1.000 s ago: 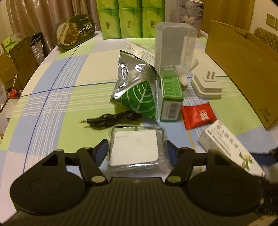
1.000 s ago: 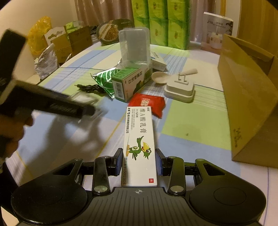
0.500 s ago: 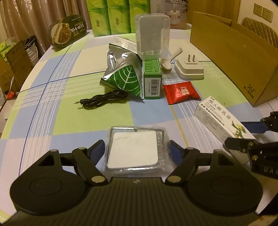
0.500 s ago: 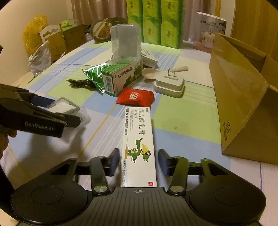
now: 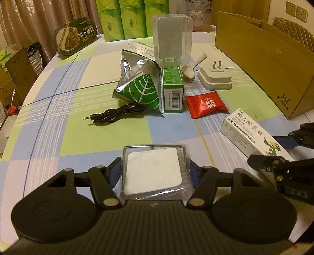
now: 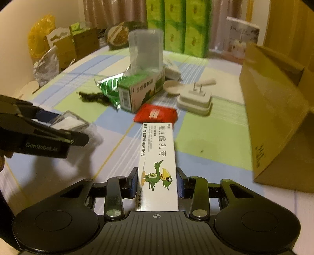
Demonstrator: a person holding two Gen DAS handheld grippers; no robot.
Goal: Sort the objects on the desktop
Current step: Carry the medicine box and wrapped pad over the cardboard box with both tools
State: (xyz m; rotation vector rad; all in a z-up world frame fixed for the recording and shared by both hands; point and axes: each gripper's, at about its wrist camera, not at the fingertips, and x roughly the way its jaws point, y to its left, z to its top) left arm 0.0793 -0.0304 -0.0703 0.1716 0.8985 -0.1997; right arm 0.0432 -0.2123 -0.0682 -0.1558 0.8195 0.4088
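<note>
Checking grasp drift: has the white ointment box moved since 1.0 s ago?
Yes. In the right wrist view the white ointment box has pulled back toward the camera; its far end, earlier overlapping the red packet, now sits just short of it.

A checked tablecloth (image 5: 109, 137) covers the table. Beside the green box (image 5: 172, 88) lie a foil pouch (image 5: 139, 88), black cable (image 5: 115, 115), red sachet (image 5: 206, 104) and white plug (image 5: 214, 78). Right of it stands a cardboard box (image 5: 265, 62).

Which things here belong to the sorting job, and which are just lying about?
In the job:
left claw shut on wrapped white pad
right claw shut on ointment box
red packet
black cable
plug

Lying about:
green packs
curtain
</note>
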